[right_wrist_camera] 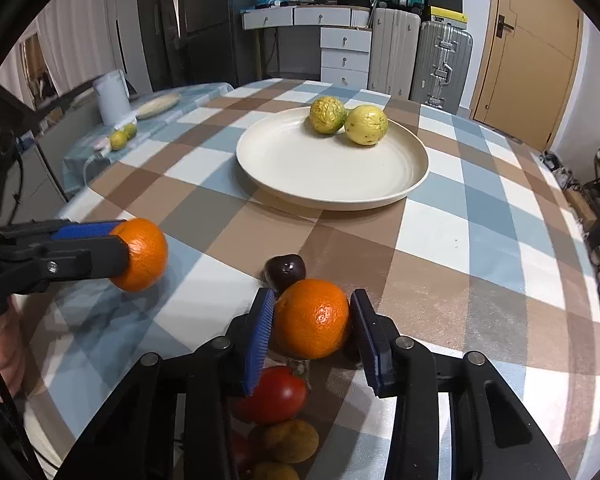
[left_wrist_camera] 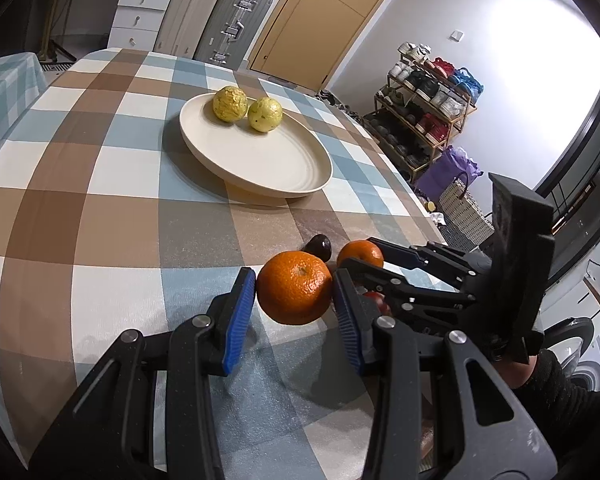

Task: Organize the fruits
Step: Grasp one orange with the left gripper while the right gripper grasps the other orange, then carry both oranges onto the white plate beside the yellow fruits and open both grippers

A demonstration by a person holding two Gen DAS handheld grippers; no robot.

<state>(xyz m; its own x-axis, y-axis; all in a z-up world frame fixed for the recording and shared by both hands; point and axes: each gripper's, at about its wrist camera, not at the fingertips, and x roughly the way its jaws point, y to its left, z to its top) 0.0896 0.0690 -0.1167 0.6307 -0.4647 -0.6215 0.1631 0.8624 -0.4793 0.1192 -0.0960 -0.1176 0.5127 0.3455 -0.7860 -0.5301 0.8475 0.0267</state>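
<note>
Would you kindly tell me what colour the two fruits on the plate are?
Yellow, mottled with green, both fruits; the right wrist view shows them best.

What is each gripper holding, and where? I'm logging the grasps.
Left gripper clamps an orange across its sides. Right gripper straddles a second orange; its right pad looks apart, so no firm hold shows.

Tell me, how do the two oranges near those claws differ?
The left gripper has its orange clamped and lifted above the tablecloth; the right gripper's orange seems to rest beside a dark fruit, the right pad not yet touching. Both are round and bright orange.
</note>
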